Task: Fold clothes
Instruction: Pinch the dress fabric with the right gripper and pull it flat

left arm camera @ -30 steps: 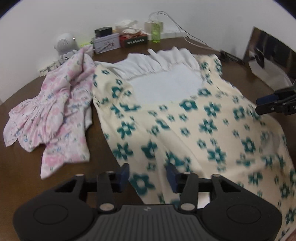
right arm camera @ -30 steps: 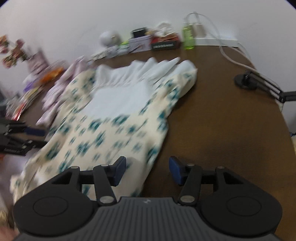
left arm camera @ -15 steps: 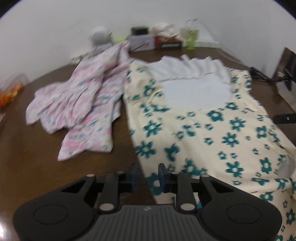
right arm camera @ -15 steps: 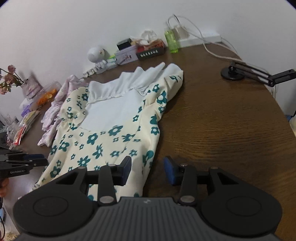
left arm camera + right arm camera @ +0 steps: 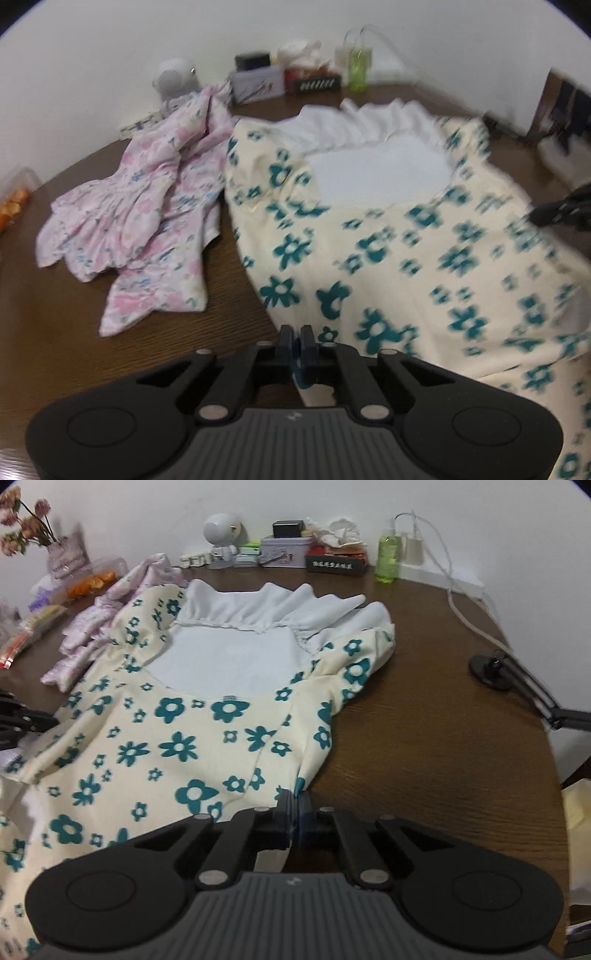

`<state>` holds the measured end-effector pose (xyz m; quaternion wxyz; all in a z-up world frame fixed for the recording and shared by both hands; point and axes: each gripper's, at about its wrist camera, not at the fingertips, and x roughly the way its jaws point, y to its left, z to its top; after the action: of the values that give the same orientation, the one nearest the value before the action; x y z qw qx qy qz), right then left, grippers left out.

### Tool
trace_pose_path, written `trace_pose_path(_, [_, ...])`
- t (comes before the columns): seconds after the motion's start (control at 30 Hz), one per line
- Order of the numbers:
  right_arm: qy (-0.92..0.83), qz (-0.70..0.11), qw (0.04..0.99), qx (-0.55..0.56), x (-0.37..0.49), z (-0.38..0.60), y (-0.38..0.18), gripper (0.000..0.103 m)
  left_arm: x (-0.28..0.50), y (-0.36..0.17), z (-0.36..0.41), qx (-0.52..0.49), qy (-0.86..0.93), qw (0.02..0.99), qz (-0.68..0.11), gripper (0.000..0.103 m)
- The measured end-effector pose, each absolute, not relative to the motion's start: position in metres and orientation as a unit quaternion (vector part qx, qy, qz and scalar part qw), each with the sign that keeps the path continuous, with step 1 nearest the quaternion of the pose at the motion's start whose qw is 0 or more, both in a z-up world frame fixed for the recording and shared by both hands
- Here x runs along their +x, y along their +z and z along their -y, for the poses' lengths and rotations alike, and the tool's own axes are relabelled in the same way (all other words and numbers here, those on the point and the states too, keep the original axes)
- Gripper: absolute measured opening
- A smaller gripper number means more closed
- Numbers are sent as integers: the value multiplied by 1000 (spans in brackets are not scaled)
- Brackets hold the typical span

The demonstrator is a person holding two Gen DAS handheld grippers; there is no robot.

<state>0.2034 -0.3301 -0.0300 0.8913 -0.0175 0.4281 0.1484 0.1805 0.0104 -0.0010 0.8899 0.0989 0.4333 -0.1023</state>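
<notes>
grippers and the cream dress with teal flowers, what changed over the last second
Both the left gripper and the right gripper went from open to shut, each pinching an opposite side edge of the cream dress with teal flowers. The pink floral garment and brown wooden table stayed put.

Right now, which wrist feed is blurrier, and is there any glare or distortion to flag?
Left wrist view: motion blur smears the floral dress, worst toward the right edge, though the left claw stays sharp. Right wrist view: the dress print is crisp; only the flowers at far left are soft. Both views: fisheye bending and dark corners, no strong glare.
</notes>
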Motion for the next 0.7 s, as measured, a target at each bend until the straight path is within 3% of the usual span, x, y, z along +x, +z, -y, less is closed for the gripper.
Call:
trace_pose_path(0.03, [149, -425, 893, -6, 201, 332, -28, 14, 177, 3, -13, 85, -110, 894, -426, 17])
trace_pose_path(0.07, [149, -416, 897, 5, 195, 334, -23, 19, 171, 8, -17, 77, -116, 898, -417, 31])
trace_pose_path(0.1, [153, -405, 901, 13, 186, 336, -18, 31, 162, 12, -16, 83, -132, 900, -407, 38])
trace_pose_path(0.17, [179, -391, 903, 12, 164, 332, -7, 33, 145, 20, -16, 95, -165, 903, -386, 52])
trace_pose_path(0.27, [221, -388, 895, -9, 133, 318, -1, 39, 126, 17, -7, 139, -206, 886, -392, 53])
trace_pose_path(0.33, [247, -394, 885, -31, 115, 302, -1, 52, 118, 8, 2, 174, -215, 874, -399, 53])
trace_pose_path(0.4, [273, -400, 873, -54, 97, 287, -2, 57, 117, -4, 14, 209, -207, 866, -404, 52])
trace_pose_path(0.43, [284, -403, 868, -65, 90, 278, -3, 58, 117, -7, 16, 214, -199, 866, -406, 38])
trace_pose_path(0.47, [287, -409, 862, -80, 88, 269, -7, 58, 118, -9, 18, 219, -190, 866, -407, 15])
trace_pose_path(0.5, [284, -419, 856, -101, 85, 261, -13, 47, 119, -12, 20, 224, -181, 866, -408, 3])
trace_pose_path(0.53, [280, -430, 850, -121, 82, 257, -19, 19, 119, -14, 22, 229, -172, 866, -409, 2])
trace_pose_path(0.57, [280, -439, 843, -134, 77, 257, -22, 9, 116, -12, 17, 231, -163, 870, -405, 2])
trace_pose_path(0.7, [264, -454, 837, -153, 61, 278, -19, 5, 108, -5, -4, 230, -132, 877, -401, 2])
